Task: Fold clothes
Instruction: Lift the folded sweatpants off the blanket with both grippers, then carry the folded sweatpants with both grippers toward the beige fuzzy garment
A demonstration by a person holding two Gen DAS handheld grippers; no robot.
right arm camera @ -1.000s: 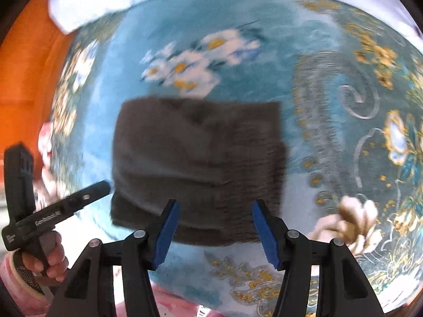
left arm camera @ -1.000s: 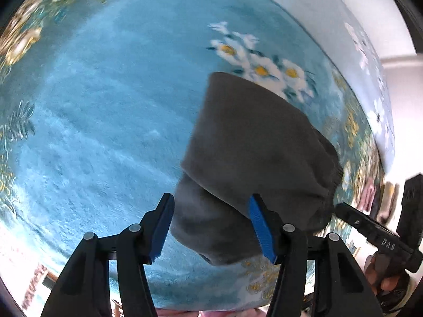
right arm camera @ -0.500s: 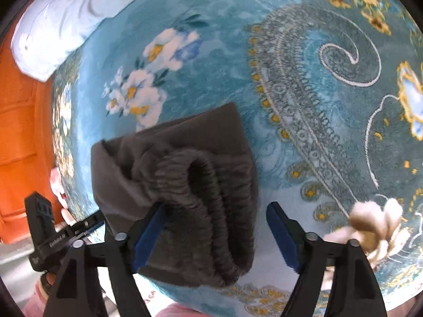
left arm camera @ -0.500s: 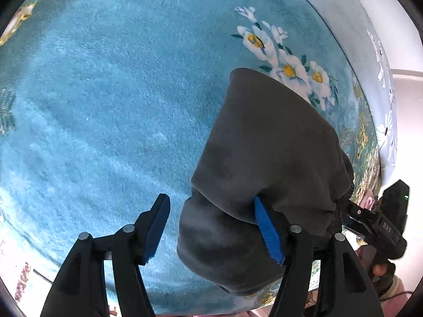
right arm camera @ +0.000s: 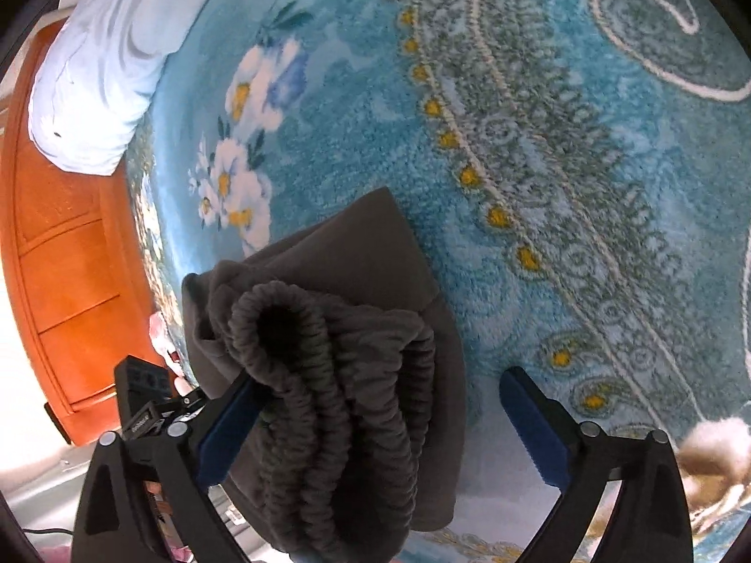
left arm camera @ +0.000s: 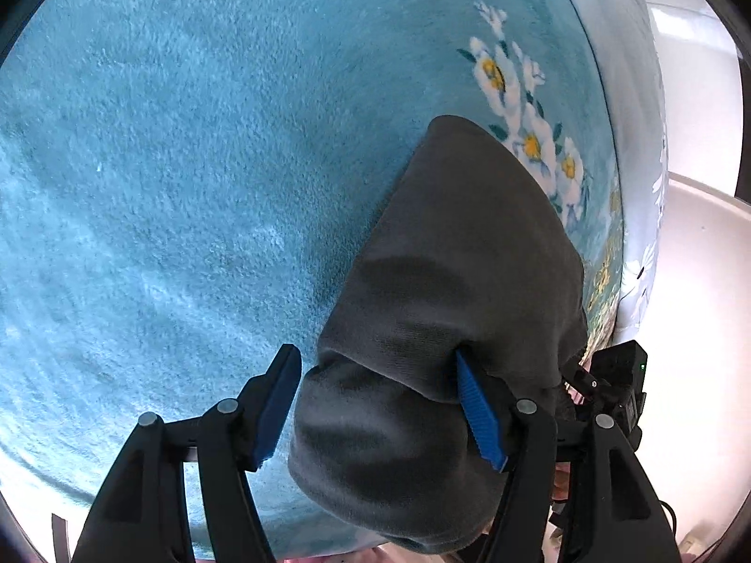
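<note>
Your dark grey garment (left arm camera: 450,309) lies folded on the turquoise flowered blanket (left arm camera: 187,164), its ruched elastic waistband (right arm camera: 328,389) bunched up toward your right gripper (right arm camera: 375,427). Both your grippers stand wide, the cloth lying between their blue pads. The left gripper (left arm camera: 380,408) has a fold draped over one pad (left arm camera: 478,417); whether it bears any weight is hard to judge. A white pillow (right arm camera: 94,70) lies beyond.

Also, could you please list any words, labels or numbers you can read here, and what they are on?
Label on the left gripper, right wrist view: white lettering, too small and blurred to read.
Nothing else carries text: not the grey garment, the blue floral blanket or the right gripper.
</note>
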